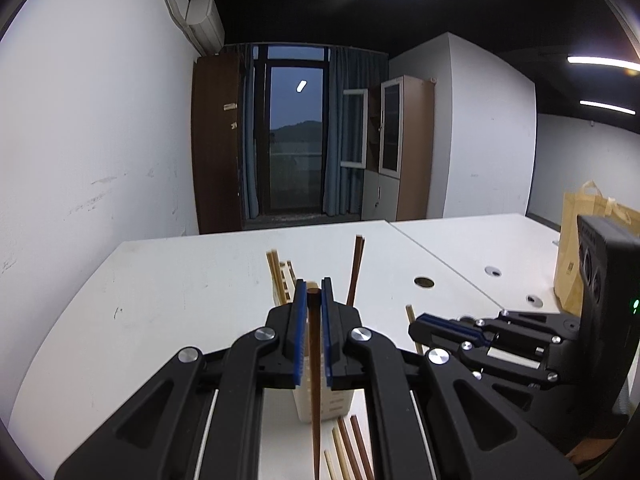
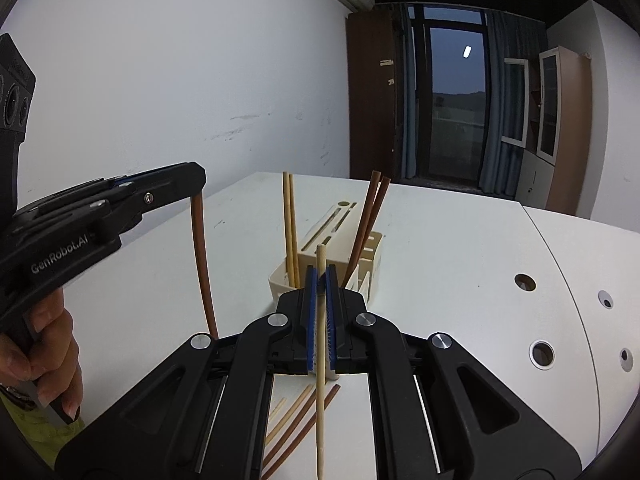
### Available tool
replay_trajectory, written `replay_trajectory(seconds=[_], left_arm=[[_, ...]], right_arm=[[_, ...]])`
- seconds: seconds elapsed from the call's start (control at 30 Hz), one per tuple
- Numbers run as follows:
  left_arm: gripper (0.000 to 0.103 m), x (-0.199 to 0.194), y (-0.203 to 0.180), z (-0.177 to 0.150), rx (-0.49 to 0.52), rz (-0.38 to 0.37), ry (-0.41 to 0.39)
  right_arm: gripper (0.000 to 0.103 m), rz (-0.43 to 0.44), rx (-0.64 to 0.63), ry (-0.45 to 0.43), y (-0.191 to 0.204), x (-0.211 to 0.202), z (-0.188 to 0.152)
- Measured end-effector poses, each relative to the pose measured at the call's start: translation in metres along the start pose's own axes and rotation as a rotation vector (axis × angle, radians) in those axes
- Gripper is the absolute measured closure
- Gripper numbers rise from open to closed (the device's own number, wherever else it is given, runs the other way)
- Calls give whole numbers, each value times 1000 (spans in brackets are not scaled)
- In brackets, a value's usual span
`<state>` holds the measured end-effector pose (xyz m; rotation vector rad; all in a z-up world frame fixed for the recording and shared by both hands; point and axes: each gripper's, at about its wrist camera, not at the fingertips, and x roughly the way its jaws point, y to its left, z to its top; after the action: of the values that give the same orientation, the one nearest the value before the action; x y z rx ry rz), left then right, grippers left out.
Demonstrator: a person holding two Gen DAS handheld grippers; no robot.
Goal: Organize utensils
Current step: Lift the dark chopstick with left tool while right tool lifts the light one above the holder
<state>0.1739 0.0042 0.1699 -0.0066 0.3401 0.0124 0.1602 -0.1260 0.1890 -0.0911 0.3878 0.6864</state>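
A dark chopstick is being gripped by the closed left tongs and a pale chopstick by the closed right tongs, each apparently awaiting lowering, tip down, into the cream holder.

Each fisheye view looks forward along its own jaws, tilted slightly down, close above the white bench. Both share the cream utensil holder, the far window and the opposite gripper.

Your white table carries a cream utensil holder, loose chopsticks and a paper bag.
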Motion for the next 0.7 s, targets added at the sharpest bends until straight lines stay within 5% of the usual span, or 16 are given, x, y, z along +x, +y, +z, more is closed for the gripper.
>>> replay_trajectory(seconds=[0.4,0.7], left_arm=[[96,0,1,18,-12,-3,-96],[96,-22,-2,27,-34,95,-290]], right_arm=[[99,-11,8,-149,-8,4,21],[99,17,14,-337,-16,-3,38]])
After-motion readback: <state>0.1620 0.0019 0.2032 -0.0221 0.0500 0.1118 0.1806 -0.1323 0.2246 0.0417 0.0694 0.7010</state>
